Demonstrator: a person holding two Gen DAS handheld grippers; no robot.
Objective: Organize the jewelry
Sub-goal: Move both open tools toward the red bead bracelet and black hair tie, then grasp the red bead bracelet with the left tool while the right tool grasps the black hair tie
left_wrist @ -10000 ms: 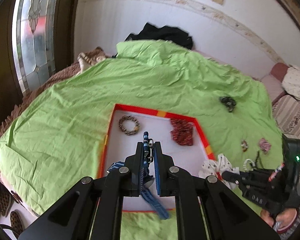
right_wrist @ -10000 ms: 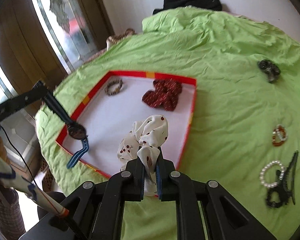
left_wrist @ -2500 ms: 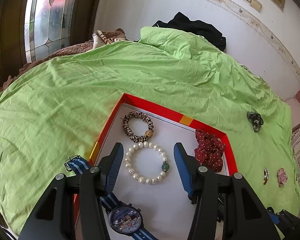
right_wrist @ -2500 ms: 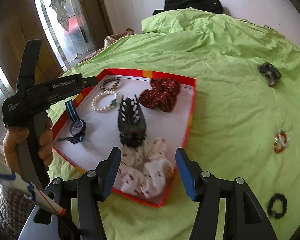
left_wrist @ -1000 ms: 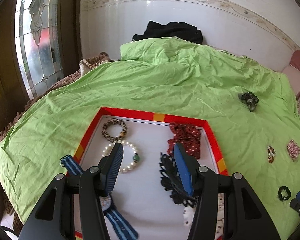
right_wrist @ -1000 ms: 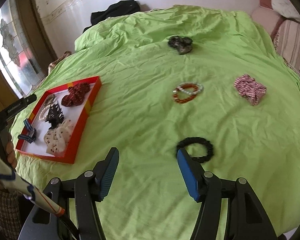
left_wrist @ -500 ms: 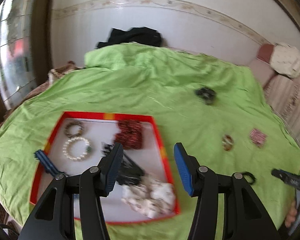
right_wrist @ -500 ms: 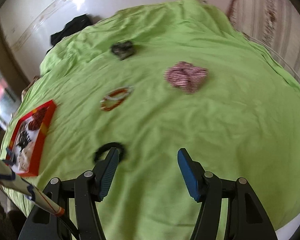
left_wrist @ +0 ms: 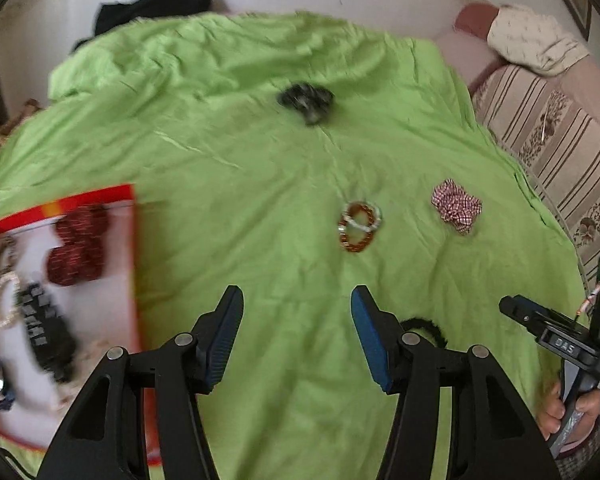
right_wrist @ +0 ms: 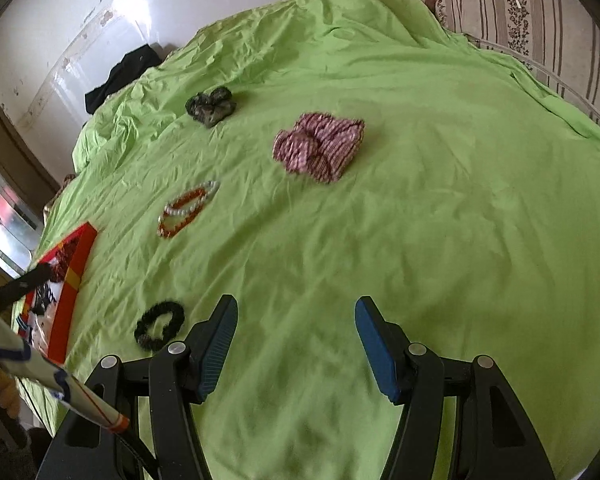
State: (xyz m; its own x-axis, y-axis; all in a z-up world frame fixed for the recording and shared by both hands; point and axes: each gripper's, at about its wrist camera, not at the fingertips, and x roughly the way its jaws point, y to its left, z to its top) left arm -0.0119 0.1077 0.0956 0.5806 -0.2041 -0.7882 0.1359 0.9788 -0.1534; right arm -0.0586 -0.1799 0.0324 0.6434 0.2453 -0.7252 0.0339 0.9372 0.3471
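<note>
You're between picks: left gripper (left_wrist: 296, 332) fingers opening with nothing between them, right gripper (right_wrist: 296, 344) fingers spread, empty. Red tray (left_wrist: 134, 240) sits left, part-filled. Black hair tie (right_wrist: 159, 325), bead bracelets (left_wrist: 359, 226), checked scrunchie (right_wrist: 320, 151) lie loose on the bed (right_wrist: 420, 220). Next: lower onto the nearest piece, straddle it.

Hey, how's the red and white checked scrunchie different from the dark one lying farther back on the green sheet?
The checked scrunchie is red and white; the dark scrunchie is blackish with a faint pattern. The checked scrunchie looks larger and lies spread out, while the dark scrunchie is bunched into a smaller lump. The dark scrunchie also lies nearer the wall. Both are gathered fabric, loose on the green sheet, outside the red tray.
</note>
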